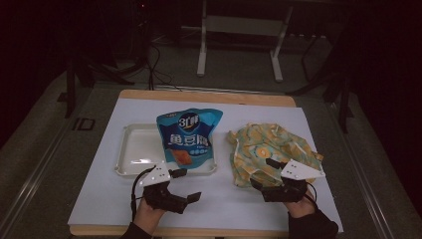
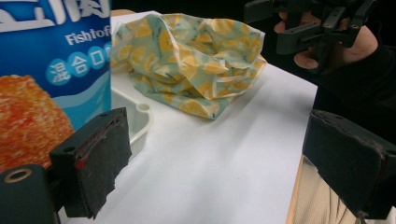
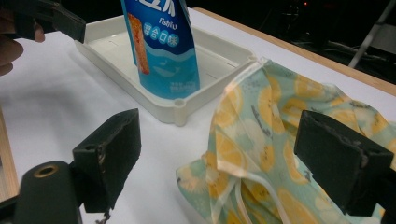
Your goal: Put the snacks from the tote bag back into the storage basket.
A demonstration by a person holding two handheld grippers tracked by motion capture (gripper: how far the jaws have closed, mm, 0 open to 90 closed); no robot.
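Observation:
A blue snack bag stands upright in the right end of a white tray. To its right a lemon-print cloth bag lies crumpled on the white sheet. My left gripper hovers open just in front of the tray's near right corner, nothing between its jaws. My right gripper is open at the cloth's near edge. In the left gripper view the snack bag fills the left and the cloth lies ahead. In the right gripper view the cloth lies under my open right gripper.
A white sheet covers the wooden table, with bare sheet along the front between the hands. Metal stand legs rise from the floor behind the table. The surroundings are dark.

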